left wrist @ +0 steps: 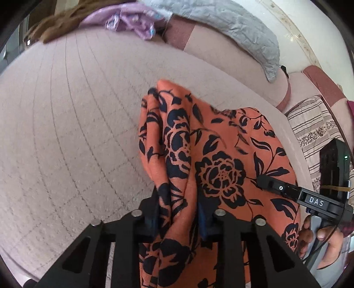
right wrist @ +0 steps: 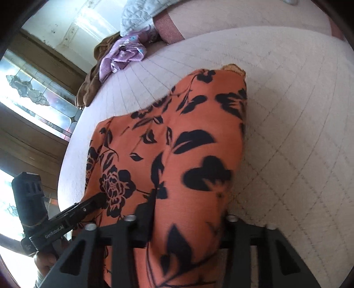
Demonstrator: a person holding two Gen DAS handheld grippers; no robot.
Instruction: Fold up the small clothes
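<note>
Orange floral garment (left wrist: 221, 155), at the centre and lower right of both views over the quilted bed (left wrist: 66, 133), is pinched by the left gripper (left wrist: 179, 215) and the right gripper (right wrist: 188, 223), so thin bunched cloth may slip out unevenly.

A pale quilted bed (left wrist: 66, 133) carries an orange floral garment (left wrist: 221, 144) and lilac clothes (left wrist: 132, 20).

Far ahead of the claws we saw a crumpled lilac garment (left wrist: 132, 20) beside a brown one (right wrist: 88, 88), a grey quilted pillow (left wrist: 232, 28) behind them, and a striped cushion (left wrist: 314, 130) off to the right.
</note>
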